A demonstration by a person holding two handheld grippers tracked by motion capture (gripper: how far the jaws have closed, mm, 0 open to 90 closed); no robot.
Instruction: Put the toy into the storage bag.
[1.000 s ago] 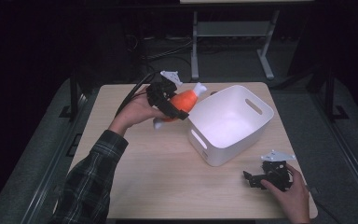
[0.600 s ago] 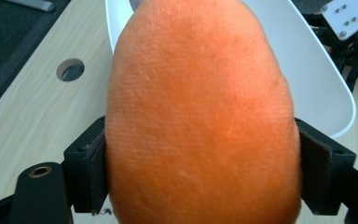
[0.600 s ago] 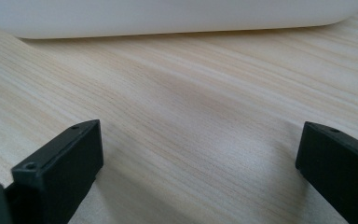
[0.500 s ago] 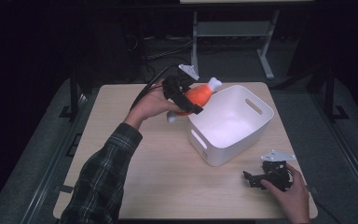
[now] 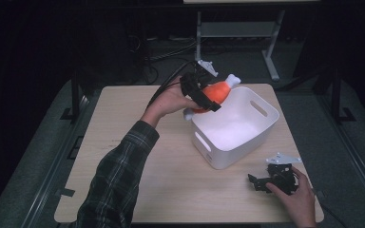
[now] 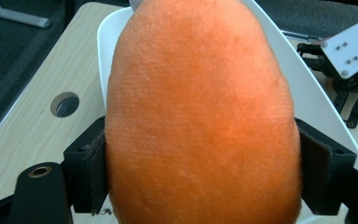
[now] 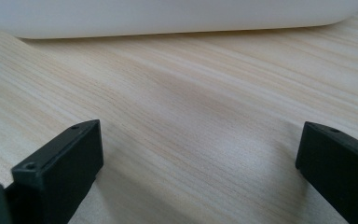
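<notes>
Dark floor and a metal stand lie behind the light wooden worktop (image 5: 138, 142), on which a white tub (image 5: 261, 130) stands near the far right side. From the tool outward: the left tool (image 5: 208, 97) is closed on an orange plush toy (image 5: 215, 91), its two pads pressing the soft body from both sides, as the left gripper view shows (image 6: 200, 121). This toy is held in the air, above the near-left rim of the tub, with its white end pointing away. The right tool (image 5: 272, 180) rests on the worktop near the front right corner, jaws wide apart and holding nothing. I judge the pick is done; the toy is not yet inside the tub, so lowering and release remain.
</notes>
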